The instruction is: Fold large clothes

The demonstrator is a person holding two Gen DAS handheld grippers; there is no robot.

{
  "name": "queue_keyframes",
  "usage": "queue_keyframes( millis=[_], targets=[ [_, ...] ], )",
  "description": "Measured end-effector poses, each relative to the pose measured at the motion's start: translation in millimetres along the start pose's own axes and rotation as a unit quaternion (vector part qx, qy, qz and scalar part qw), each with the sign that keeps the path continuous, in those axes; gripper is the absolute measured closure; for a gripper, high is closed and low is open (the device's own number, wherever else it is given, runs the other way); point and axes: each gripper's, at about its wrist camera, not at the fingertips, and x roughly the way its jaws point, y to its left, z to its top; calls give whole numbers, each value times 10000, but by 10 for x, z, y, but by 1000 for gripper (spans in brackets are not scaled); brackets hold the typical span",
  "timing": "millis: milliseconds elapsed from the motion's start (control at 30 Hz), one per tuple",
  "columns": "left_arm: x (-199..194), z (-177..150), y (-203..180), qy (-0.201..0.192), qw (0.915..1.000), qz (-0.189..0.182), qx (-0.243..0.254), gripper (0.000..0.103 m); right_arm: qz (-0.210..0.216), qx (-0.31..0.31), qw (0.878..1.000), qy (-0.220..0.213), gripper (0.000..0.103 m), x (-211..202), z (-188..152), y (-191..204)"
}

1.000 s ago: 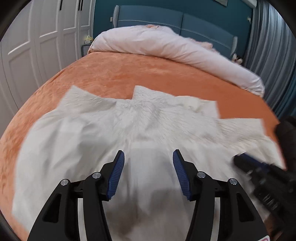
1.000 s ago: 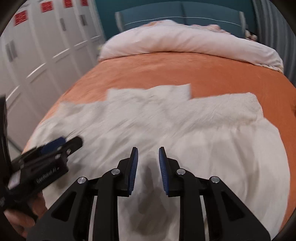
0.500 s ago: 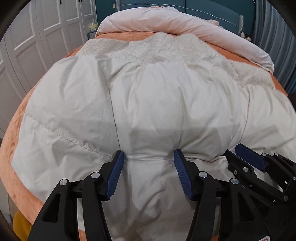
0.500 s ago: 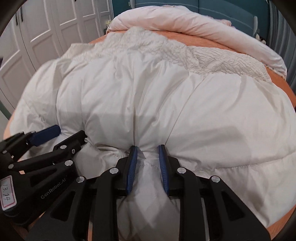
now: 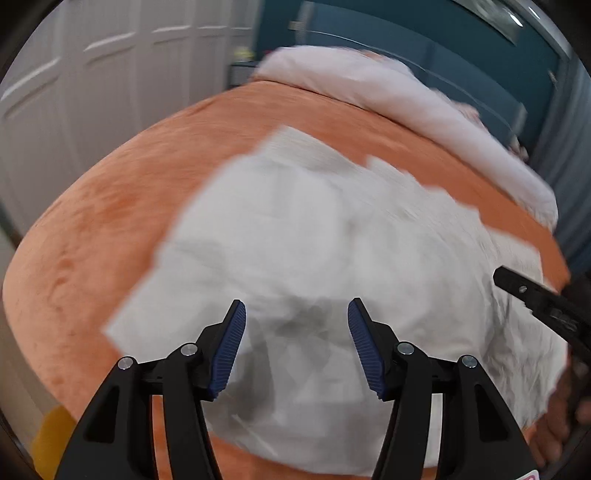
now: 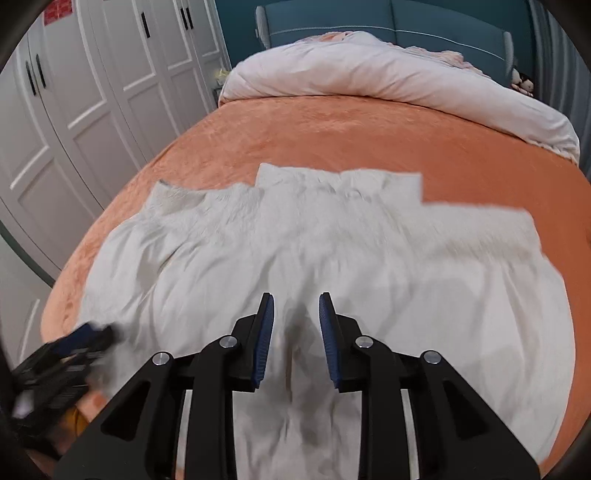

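A large white padded garment [image 5: 332,258] lies spread on the orange bed cover [image 5: 110,221], seen also in the right wrist view [image 6: 369,266]. My left gripper [image 5: 295,347] is open and empty above the garment's near left part. My right gripper [image 6: 296,339] hovers over the garment's near middle with its jaws a narrow gap apart and nothing between them. The right gripper shows at the right edge of the left wrist view [image 5: 535,306]. The left gripper shows blurred at the lower left of the right wrist view [image 6: 66,354].
A rolled pale pink duvet [image 6: 388,74] lies across the head of the bed by the blue headboard [image 6: 369,18]. White wardrobe doors [image 6: 92,92] stand along the left. The bed's near edge lies just below the garment.
Both grippers have lifted and pulled back from the bunched garment edge. The garment now lies flatter on the bed. The left view has swung to the left and is blurred.
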Motion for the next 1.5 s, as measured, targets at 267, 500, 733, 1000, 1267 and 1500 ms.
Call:
queue_keyframes(
  millis=[267, 500, 733, 1000, 1267, 1500],
  targets=[
    [31, -63, 1012, 369, 9881, -86, -1491, 37, -178, 222, 9977, 611, 78, 809, 100, -77],
    [409, -204, 1042, 725, 9724, -917, -2020, 20, -305, 28, 9984, 478, 78, 946, 28, -53],
    [478, 17, 719, 472, 9763, -1268, -1691, 49, -367, -62, 9987, 352, 79, 991, -7, -36],
    [-212, 383, 18, -168, 9838, -1671, -623, 97, -81, 345, 9987, 371, 78, 756, 55, -214],
    [-697, 460, -564, -537, 9812, -1849, 124, 99, 931, 1033, 9901, 212, 97, -415, -619, -667],
    [-887, 352, -907, -610, 9794, -1839, 565, 99, 1151, 890, 9872, 648, 103, -127, -1128, -485]
  ],
)
